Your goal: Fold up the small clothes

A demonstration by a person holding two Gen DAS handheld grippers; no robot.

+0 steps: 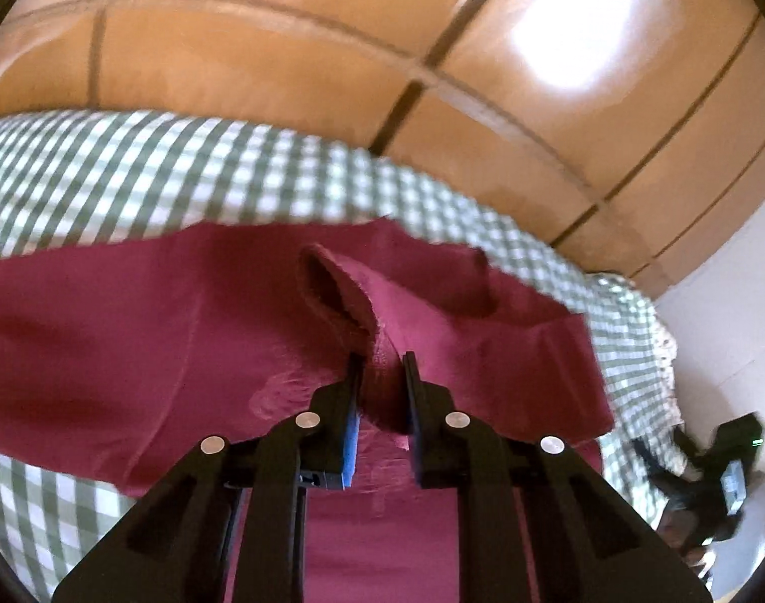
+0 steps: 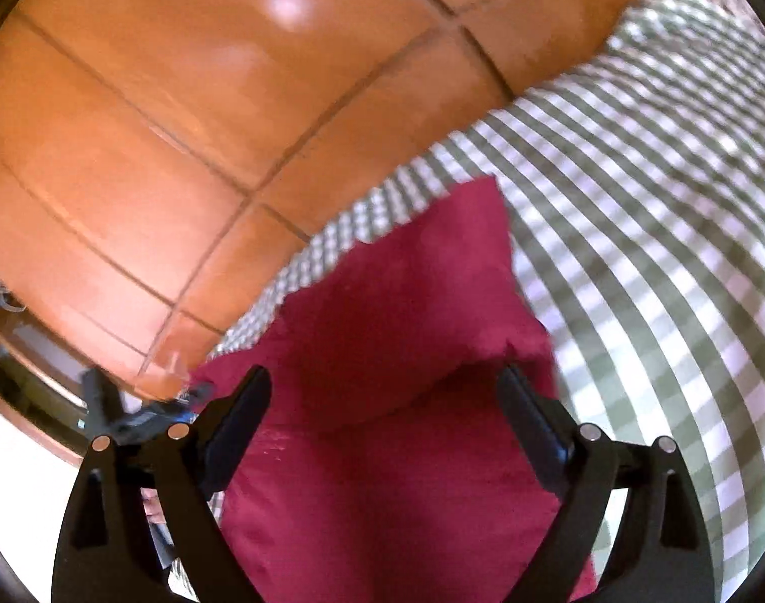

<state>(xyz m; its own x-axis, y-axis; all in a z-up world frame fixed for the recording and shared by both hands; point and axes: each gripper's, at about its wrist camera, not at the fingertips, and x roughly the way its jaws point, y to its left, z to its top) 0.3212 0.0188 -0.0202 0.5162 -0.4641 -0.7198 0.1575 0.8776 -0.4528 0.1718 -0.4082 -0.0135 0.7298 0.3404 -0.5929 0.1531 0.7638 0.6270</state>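
Observation:
A dark red garment (image 1: 181,331) lies on a green-and-white checked cloth (image 1: 131,171). My left gripper (image 1: 382,359) is shut on a raised fold of the red garment, pinching its edge between the jaws. In the right wrist view the same red garment (image 2: 392,452) lies under my right gripper (image 2: 385,377), which is open with its fingers wide apart over the fabric. One corner of the garment (image 2: 482,201) points away toward the cloth's edge.
The checked cloth (image 2: 633,251) covers the table. Beyond its edge is an orange tiled floor (image 1: 332,75), also in the right wrist view (image 2: 181,125). The other gripper (image 1: 724,467) shows at the far right of the left wrist view.

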